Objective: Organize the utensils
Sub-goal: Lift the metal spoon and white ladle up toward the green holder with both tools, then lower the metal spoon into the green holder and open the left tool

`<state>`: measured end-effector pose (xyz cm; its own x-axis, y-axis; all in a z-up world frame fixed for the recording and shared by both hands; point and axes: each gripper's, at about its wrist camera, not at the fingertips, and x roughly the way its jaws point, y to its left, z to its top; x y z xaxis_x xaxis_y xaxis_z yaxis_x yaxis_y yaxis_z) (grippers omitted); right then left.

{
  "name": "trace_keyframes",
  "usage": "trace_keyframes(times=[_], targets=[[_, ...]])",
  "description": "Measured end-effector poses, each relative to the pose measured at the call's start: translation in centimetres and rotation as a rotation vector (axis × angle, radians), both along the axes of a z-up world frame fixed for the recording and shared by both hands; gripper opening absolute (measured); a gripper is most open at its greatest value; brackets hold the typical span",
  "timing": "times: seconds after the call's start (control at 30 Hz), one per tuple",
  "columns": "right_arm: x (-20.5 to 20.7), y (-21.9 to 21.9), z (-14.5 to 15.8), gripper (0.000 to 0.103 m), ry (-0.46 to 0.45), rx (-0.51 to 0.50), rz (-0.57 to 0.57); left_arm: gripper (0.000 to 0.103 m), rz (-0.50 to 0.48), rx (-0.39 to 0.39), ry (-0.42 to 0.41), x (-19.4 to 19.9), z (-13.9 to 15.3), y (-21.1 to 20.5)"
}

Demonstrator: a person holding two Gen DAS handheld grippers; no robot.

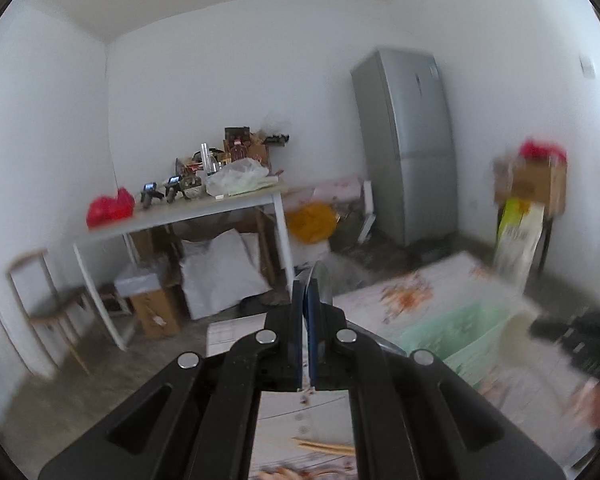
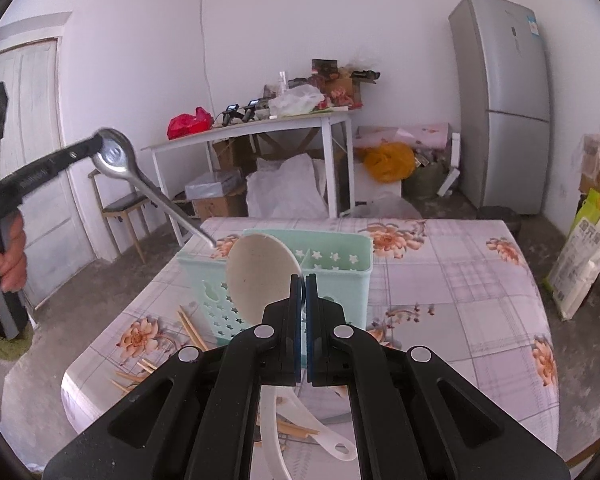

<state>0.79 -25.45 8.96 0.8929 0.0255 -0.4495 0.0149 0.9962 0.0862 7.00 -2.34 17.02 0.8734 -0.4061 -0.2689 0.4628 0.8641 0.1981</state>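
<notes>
1. The caddy (image 2: 276, 276) stands on the table (image 2: 460, 288), toward its far left corner.
2. Chopsticks (image 2: 190, 326) lie scattered on the table along its left edge, in front of and left of the caddy.
3. The left gripper (image 2: 96, 150) holds a metal spoon (image 2: 140, 180) above and left of the caddy, handle slanting down toward the caddy's far left corner.
4. The right gripper (image 2: 303, 280) holds a ladle (image 2: 260, 272) just in front of the caddy's near wall.
5. Another ladle (image 2: 324, 436) lies near the table's front edge.
6. A fridge (image 2: 500, 100) stands behind the table's far right corner.

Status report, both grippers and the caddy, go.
Left gripper shut on metal spoon, raised left of the table. Right gripper shut on white rice paddle, over mint caddy. Chopsticks loose beside caddy.
</notes>
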Motion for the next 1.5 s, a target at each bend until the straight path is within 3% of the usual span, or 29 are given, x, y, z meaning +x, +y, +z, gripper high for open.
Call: trace_keyframes(times=[0.17, 0.37, 0.63, 0.8, 1.1, 1.33, 1.5], targets=[[0.1, -0.4, 0.0, 0.0, 0.001, 0.013, -0.002, 0.001, 0.016, 0.16, 0.001, 1.0, -2.5, -3.5], [0.1, -1.2, -0.3, 0.0, 0.005, 0.053, -0.004, 0.002, -0.034, 0.184, 0.098, 2.7, -5.0, -6.4], [0.2, -2.4, 0.0, 0.0, 0.002, 0.113, -0.008, 0.005, -0.079, 0.066, 0.261, 4.8, -6.9, -7.3], [0.3, -3.2, 0.9, 0.0, -0.023, 0.159, -0.002, 0.03, -0.067, -0.042, 0.295, 4.7, -6.6, -5.7], [1.9, -5.2, 4.6, 0.0, -0.136, 0.311, 0.053, 0.056, -0.022, -0.24, 0.382, 2.5, -7.2, -0.7], [5.6, -6.0, 6.7, 0.0, -0.202, 0.386, 0.101, 0.058, 0.029, -0.285, 0.452, 1.4, -9.5, 1.7], [8.9, -5.6, 6.9, 0.0, -0.22, 0.325, 0.088, 0.058, 0.051, -0.283, 0.474, 1.2, -10.4, 2.7]])
